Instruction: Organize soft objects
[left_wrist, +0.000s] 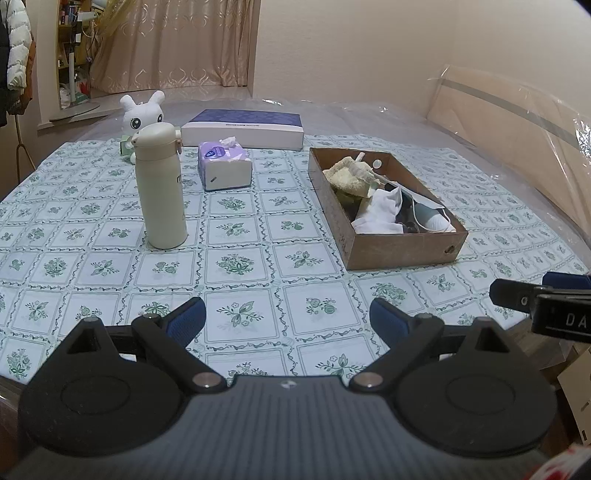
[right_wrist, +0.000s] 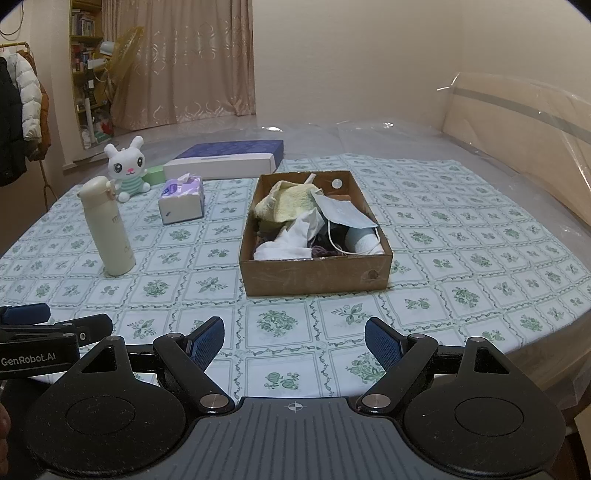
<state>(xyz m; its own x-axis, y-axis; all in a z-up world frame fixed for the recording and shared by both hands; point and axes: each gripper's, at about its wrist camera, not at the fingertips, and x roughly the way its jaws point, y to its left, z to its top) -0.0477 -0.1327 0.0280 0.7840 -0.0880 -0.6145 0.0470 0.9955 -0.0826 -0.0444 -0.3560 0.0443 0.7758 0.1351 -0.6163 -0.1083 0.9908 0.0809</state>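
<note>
Looks close to done, or not yet started (hard to say which). Already piled in the cardboard box (right_wrist: 314, 273) on the table (right_wrist: 461, 258): a yellow towel (right_wrist: 291, 205), a face mask (right_wrist: 343, 212), a white cloth (right_wrist: 291, 240), a grey-and-white sock (right_wrist: 364, 240). Still outside, at the table's far left: the plush rabbit (right_wrist: 125, 170), behind the cream bottle (right_wrist: 107, 225), near the tissue pack (right_wrist: 183, 199). Left tongs (left_wrist: 286, 321) spread wide, empty, over bare tablecloth. Right tongs (right_wrist: 293, 341) likewise wide, holding nothing. Probably left: carrying the rabbit over to the box.
</note>
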